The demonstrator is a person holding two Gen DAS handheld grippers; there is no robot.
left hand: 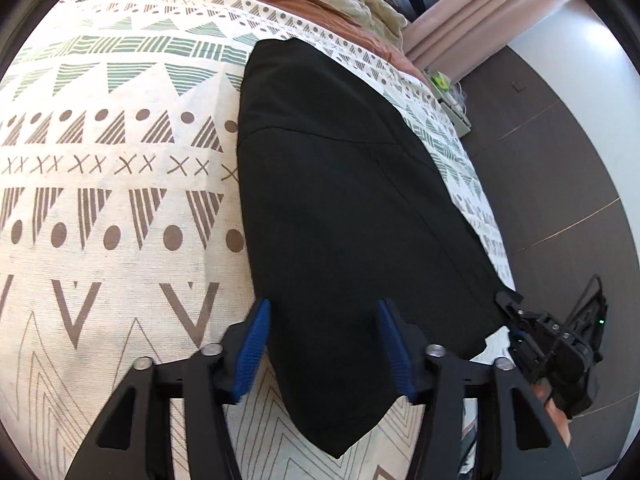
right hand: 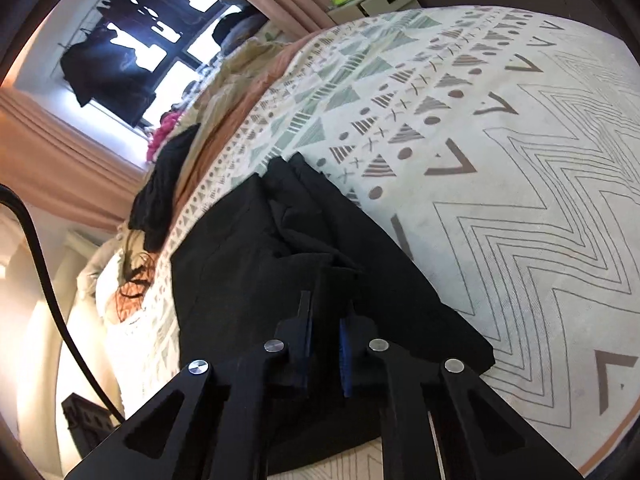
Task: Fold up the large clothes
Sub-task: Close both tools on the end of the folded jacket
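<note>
- The patterned bedspread (left hand: 120, 184) is my whole work surface, and it looks soft. If I drag cloth across it, I expect the cover to bunch and spoil any crease I lay down.
- The black garment (left hand: 340, 208) lies stretched lengthwise on that cover, fairly flat in the left view, with its near corner pointing toward me. In the right view its near edge is rumpled into loose layers; a fold made over those would trap them.
- The heap of other clothes (left hand: 360, 4) sits at the far end. Carrying the near end too far forward could run it into that pile.
- My left gripper (left hand: 324, 308) stands spread wide, one pad either side of the cloth's near end, holding nothing. If I close it too high I'd pinch one layer only.
- My right gripper (right hand: 325, 320) is nearly pressed together over the dark fabric. Black on black, I cannot tell whether cloth is truly pinched; lifting on that assumption risks a slip and a lopsided fold.
</note>
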